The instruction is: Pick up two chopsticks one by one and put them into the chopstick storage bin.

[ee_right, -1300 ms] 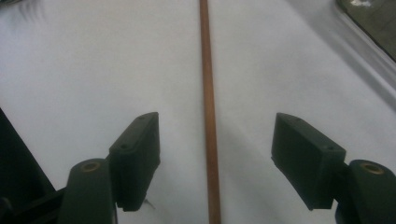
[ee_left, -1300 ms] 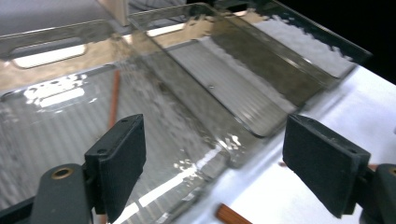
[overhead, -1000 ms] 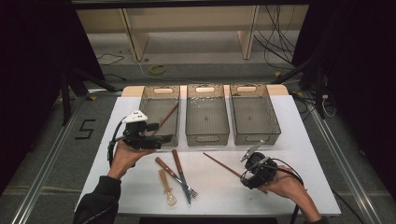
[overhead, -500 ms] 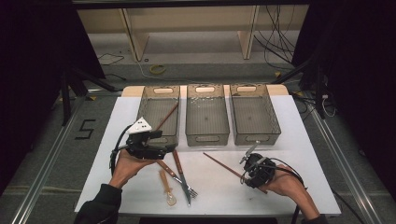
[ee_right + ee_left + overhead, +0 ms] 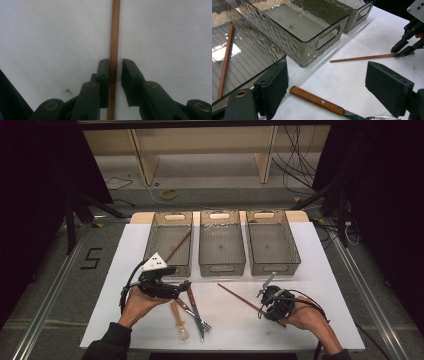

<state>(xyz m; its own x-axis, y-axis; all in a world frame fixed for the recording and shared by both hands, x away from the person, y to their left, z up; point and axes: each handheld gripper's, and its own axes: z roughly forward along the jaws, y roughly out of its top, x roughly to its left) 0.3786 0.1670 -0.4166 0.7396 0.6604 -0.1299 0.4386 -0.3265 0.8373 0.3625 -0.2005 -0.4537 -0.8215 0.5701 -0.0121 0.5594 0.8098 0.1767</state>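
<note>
Moved down and toward frame centre since the earlier pictures: left gripper [image 5: 181, 287], once beside the left bin [image 5: 169, 242], now low over the fork [image 5: 196, 310] at lower centre of the high view. Jaws spread wide, nothing between them; in the left gripper view, fork handle [image 5: 317, 100] lying on the white table [image 5: 330, 270] just below the gap, at bottom centre. Held from beneath by the left hand [image 5: 140, 302], palm up, forearm entering from the lower left.

Unmoved at lower right of the high view: right gripper [image 5: 263, 292], jaws just closing around the chopstick [image 5: 240, 299]. In the right gripper view, chopstick [image 5: 113, 50] running straight up the frame between the pads [image 5: 103, 75], left pad against it, a thin gap at the right pad; not yet firmly pinched. Right hand [image 5: 305, 315] low on the table, wrist angled in from the lower right corner.

Second chopstick [image 5: 177, 246] resting slanted inside the left bin. Wooden spoon [image 5: 177, 322] lying left of the fork.
</note>
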